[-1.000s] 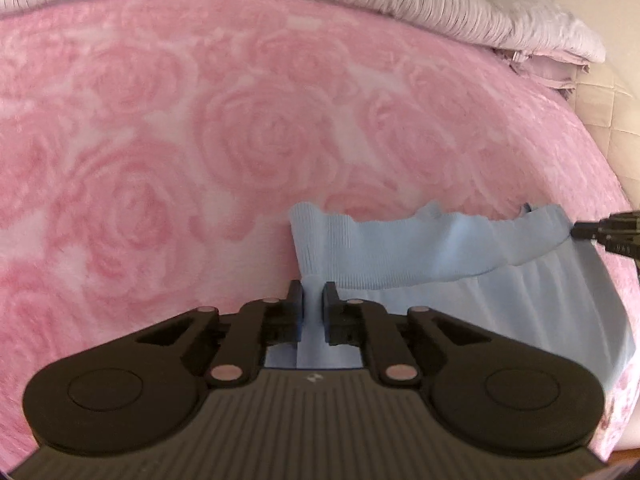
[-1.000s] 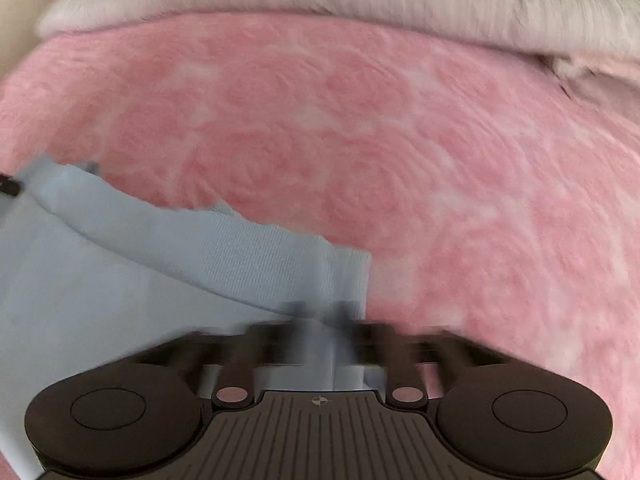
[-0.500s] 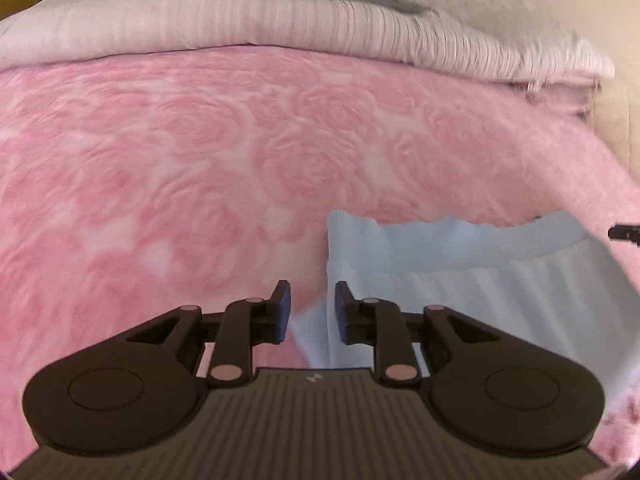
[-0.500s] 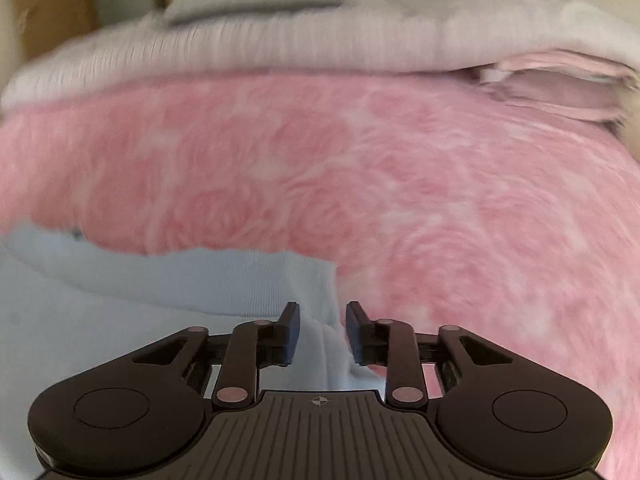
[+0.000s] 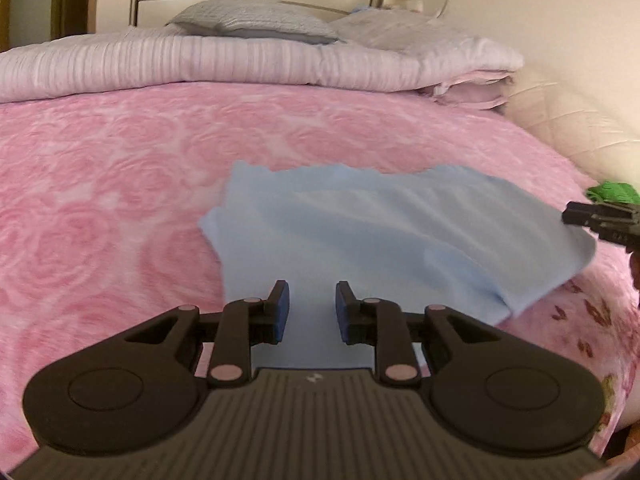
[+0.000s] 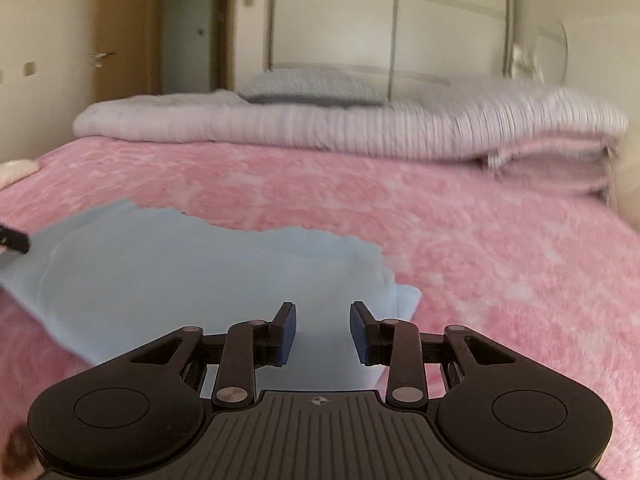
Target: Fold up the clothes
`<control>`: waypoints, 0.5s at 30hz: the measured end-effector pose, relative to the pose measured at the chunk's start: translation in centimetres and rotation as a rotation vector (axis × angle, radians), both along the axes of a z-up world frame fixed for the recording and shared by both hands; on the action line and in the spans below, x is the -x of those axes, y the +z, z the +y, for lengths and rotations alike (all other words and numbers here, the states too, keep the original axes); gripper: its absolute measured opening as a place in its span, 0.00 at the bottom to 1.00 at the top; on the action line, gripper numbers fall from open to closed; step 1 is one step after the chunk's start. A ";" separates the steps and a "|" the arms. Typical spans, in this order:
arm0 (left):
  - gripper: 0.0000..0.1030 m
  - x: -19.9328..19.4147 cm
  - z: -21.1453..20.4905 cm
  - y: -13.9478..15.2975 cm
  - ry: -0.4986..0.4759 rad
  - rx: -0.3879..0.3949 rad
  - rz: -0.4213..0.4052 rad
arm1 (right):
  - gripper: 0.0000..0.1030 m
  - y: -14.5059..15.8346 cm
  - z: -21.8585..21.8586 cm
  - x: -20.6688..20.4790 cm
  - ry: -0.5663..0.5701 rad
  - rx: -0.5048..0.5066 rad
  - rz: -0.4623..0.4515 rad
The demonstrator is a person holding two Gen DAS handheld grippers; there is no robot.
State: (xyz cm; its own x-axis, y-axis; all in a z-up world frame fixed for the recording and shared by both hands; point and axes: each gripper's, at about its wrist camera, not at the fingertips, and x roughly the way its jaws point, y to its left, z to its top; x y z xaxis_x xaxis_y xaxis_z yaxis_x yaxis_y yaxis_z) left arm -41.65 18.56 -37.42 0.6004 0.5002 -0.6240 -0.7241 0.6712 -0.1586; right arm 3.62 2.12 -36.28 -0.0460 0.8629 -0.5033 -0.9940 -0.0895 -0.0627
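Bedroom scene, work surface is a bed covered by a plush pink blanket with a rose pattern (image 5: 120, 184).

Task item: a pale blue knit garment (image 5: 360, 232), folded over on itself, lying flat on the pink blanket toward the near edge of the bed. Far edge is wavy, looks like a ribbed hem. In the right wrist view the same garment (image 6: 180, 272) fills the lower left, with a rounded folded corner at its right end.

Left gripper (image 5: 308, 306): black, blue pads, fingers spread wide, nothing between them. It hangs over the near left part of the garment; contact with the fabric can't be judged.

Right gripper (image 6: 323, 330): same build, fingers also wide apart and empty, over the garment's right end. Its tip shows in the left wrist view at the right edge (image 5: 600, 222), just beside the garment's far right corner.

Further out: a small bright green object (image 5: 612, 192) behind that tip, too cut off to identify. Folded pale lilac ribbed quilt (image 5: 240, 64) lies across the far end of the bed, grey textured pillow (image 5: 256, 20) on top. Cream wardrobe doors (image 6: 392, 20) behind, wooden door (image 6: 124, 32) at left. Right wrist view is motion-blurred.
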 end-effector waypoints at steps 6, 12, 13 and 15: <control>0.28 -0.1 -4.1 1.4 -0.074 -0.035 0.081 | 0.34 -0.2 -3.5 4.2 0.122 0.006 -0.210; 0.35 -0.7 -8.9 1.4 -0.215 -0.275 0.335 | 0.49 -1.4 -6.3 8.5 0.241 0.019 -0.635; 0.35 -0.8 -9.5 0.9 -0.241 -0.313 0.381 | 0.49 -1.9 -6.5 9.1 0.260 0.021 -0.689; 0.35 -1.2 -10.3 -0.1 -0.286 -0.403 0.476 | 0.49 -2.8 -6.8 10.3 0.297 0.025 -0.793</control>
State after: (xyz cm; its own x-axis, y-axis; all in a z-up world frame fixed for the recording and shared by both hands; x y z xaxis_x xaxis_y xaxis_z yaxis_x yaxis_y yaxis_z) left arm -40.44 8.25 -37.55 0.4500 0.6113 -0.6510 -0.4386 0.7863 0.4352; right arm -6.70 -4.72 -39.06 0.1055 0.8588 -0.5013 -0.5918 -0.3509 -0.7257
